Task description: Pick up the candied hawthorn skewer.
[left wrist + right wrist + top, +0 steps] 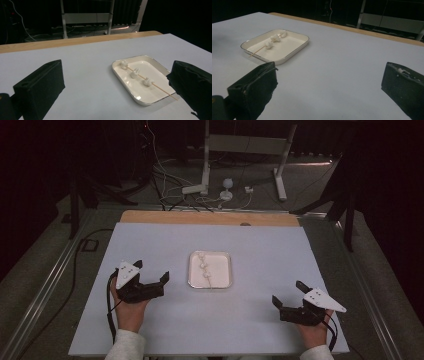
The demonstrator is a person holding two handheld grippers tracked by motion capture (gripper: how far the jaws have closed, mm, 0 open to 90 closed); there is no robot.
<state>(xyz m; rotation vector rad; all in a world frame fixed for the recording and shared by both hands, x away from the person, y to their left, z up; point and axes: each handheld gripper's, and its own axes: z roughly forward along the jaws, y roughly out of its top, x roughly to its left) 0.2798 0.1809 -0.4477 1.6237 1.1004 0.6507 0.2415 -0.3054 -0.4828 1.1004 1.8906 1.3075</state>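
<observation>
1. A white rectangular tray (224,257) with a thin dark rim lies flat near the middle of the bench (260,245), on its pale sheet cover.
2. Inside the tray lies a thin wooden skewer (160,88) carrying three marshmallows (135,73), spaced along its far half; the bare near end of the stick rests on the tray's rim in the left gripper view.
3. The left tool (150,270) sits on the bench to the left of the tray, held in the person's left hand (131,311). Its two black jaws stand wide apart with nothing between them, and the tray shows just beside the right jaw in its own view.
4. The right tool (286,294) sits to the right of the tray and nearer the person, held in the right hand (315,332). Its jaws also stand wide apart and empty, well apart from the tray.
5. A bare wooden strip of the bench top (210,217) runs along the far edge, beyond the sheet.
6. Behind the bench, white cables (165,175) and a grey metal frame (245,145) stand on the floor.
</observation>
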